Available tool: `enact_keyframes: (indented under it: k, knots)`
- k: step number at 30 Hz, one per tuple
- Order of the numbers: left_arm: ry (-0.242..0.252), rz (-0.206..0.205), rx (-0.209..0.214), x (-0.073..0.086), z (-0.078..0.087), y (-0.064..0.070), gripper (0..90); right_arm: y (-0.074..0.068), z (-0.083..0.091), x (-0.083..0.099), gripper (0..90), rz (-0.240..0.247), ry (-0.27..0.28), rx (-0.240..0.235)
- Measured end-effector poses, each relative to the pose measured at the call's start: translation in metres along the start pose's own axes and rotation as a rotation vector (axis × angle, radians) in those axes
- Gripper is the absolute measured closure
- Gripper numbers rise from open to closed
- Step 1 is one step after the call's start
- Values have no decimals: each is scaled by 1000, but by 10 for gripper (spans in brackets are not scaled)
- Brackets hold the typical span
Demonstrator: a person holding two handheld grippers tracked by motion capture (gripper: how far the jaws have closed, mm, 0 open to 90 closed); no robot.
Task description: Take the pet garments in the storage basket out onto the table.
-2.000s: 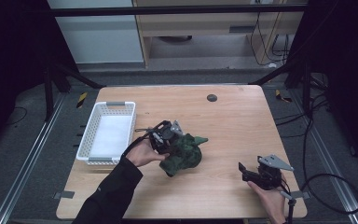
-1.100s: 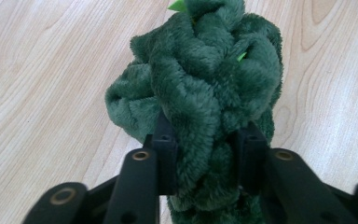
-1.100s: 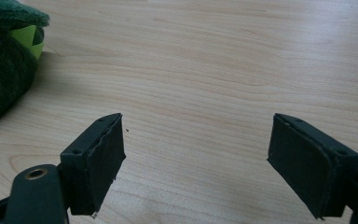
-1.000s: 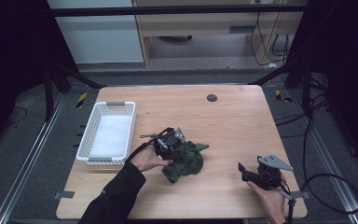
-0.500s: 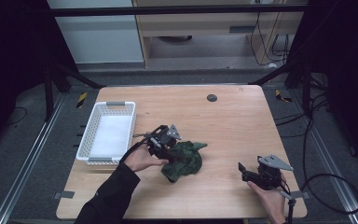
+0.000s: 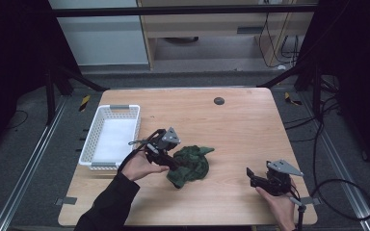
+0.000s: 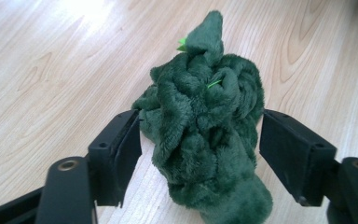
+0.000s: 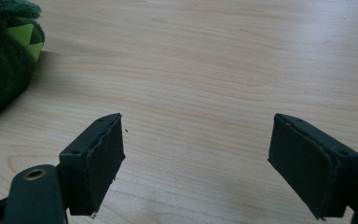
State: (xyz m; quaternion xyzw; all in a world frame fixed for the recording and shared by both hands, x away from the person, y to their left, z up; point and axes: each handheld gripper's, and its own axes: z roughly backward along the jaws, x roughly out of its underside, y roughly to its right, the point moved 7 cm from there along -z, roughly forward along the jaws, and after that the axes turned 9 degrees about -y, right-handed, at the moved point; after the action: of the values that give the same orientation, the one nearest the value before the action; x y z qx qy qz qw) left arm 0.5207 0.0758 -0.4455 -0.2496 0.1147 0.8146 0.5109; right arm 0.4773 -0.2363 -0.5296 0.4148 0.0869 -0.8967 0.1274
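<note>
Since two seconds ago, left gripper slid back; jaws now spread, straddling crumpled dark green plush cloth mid-worktop. Right gripper spread, idle. Judged step: grasp; next, close jaws.

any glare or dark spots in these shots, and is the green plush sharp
Left gripper view: glare whitens the table at top; the green plush is sharp. High view: surroundings nearly black, table evenly lit. Right gripper view: plush casts a soft shadow.
</note>
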Motion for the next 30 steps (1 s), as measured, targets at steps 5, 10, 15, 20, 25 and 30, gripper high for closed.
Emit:
enact_keyframes:
  k: [5, 10, 15, 20, 25, 30]
  knots:
    - [38, 34, -41, 9, 6, -3, 265, 1, -1, 0, 176, 3, 1, 3]
    - [97, 80, -44, 19, 12, -4, 259, 0, -1, 0, 175, 2, 0, 2]
    - [136, 133, -59, 34, 15, -7, 256, 0, 0, 0, 173, -3, -1, 1]
    - [175, 188, -84, 51, 18, -8, 261, 0, 0, 0, 173, -2, -1, 0]
    - [211, 248, -107, 66, 22, -9, 262, 1, 1, 0, 173, -8, 3, -2]
    - [240, 277, -130, 72, 23, -9, 265, 0, 1, 0, 172, -3, 4, -5]
